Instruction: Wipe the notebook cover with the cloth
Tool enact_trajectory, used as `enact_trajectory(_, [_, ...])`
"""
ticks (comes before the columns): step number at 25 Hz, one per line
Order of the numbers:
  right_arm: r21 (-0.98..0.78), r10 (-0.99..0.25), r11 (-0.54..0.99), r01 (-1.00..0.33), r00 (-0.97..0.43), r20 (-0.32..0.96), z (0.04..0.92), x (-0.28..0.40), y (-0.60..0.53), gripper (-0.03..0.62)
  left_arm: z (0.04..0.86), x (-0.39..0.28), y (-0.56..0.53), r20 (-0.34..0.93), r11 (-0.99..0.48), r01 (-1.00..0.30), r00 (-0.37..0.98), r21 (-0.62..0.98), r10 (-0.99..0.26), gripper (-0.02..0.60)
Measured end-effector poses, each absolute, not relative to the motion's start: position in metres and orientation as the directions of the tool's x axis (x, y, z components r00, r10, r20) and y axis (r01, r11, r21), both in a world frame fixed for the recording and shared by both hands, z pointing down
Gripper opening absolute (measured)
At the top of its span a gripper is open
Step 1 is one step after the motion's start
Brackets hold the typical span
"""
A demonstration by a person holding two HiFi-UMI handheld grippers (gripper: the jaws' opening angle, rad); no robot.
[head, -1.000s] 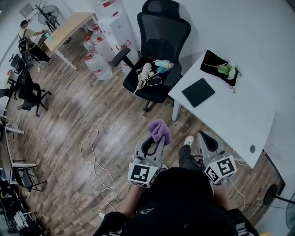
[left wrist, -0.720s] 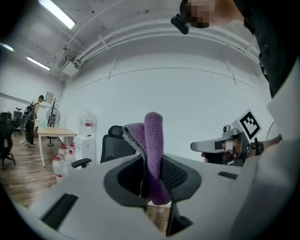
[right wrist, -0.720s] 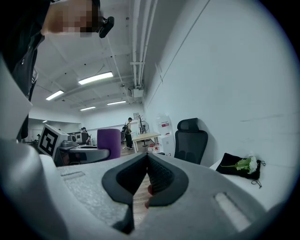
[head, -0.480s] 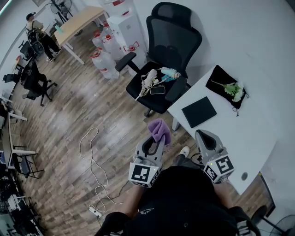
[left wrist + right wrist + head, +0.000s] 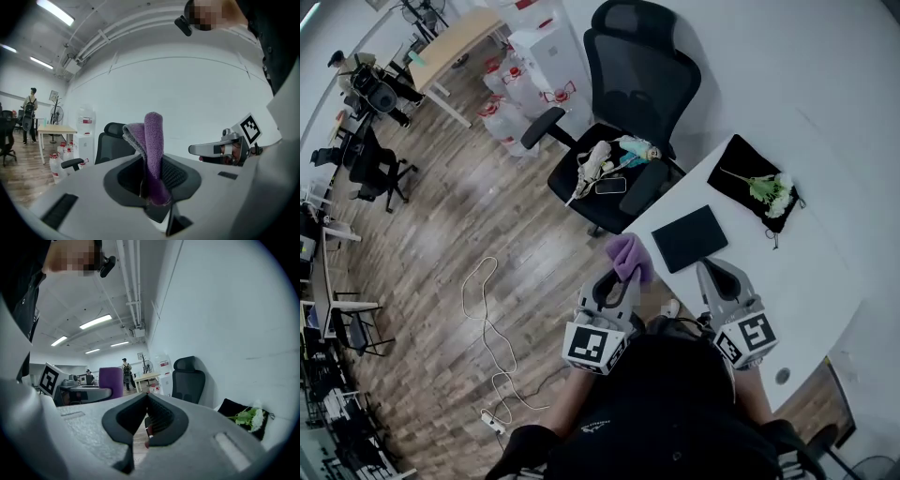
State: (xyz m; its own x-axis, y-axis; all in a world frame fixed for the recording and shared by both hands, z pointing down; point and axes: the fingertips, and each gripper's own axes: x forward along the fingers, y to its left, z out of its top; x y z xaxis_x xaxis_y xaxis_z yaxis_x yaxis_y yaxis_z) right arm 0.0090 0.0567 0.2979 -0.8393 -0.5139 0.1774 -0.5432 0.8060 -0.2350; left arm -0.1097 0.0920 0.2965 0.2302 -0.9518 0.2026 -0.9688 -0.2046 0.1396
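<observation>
A purple cloth (image 5: 629, 256) (image 5: 153, 150) sticks up from my left gripper (image 5: 614, 279) (image 5: 152, 185), which is shut on it. In the head view this gripper hangs over the floor just left of the white table's (image 5: 806, 300) near corner. A black notebook (image 5: 689, 238) lies flat near that corner, to the right of the cloth. My right gripper (image 5: 712, 277) (image 5: 146, 420) is shut with nothing between its tips and hovers over the table edge just below the notebook. In the right gripper view the cloth (image 5: 110, 379) shows at the left; the notebook is hidden there.
A black pouch (image 5: 756, 182) with a green-and-white flower sprig (image 5: 773, 194) lies at the table's far side. A black office chair (image 5: 623, 122) holding a doll and a phone stands beyond the corner. Water jugs (image 5: 508, 117) and a cable (image 5: 487, 323) are on the wooden floor.
The view has shifted so the table and notebook sit closer to both grippers. My left gripper with the cloth has come nearer the table corner, my right gripper nearer the notebook.
</observation>
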Motion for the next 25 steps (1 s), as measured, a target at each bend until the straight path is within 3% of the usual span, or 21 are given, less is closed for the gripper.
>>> enact_trajectory(9, [-0.249,-0.628,0.715,-0.654,-0.756,0.182,0.316,0.036,0.043,0.005,0.322,-0.084,0.054,0.238,-0.354,-0.926,0.375,0.129,-0.896,0.086])
enact_trajectory(17, [-0.252,-0.81,0.482,-0.839,-0.537,0.235,0.319,0.082,0.022,0.005,0.316,-0.039,-0.012,0.223,-0.613,-0.781,0.623,0.121,-0.75,0.086])
enact_trajectory(25, [-0.238,-0.907,0.265,-0.934,-0.326,0.268,0.32,0.078,-0.006,0.005,0.334,-0.029,-0.062,0.252,-0.774,-0.609,0.788,0.176,-0.562,0.085])
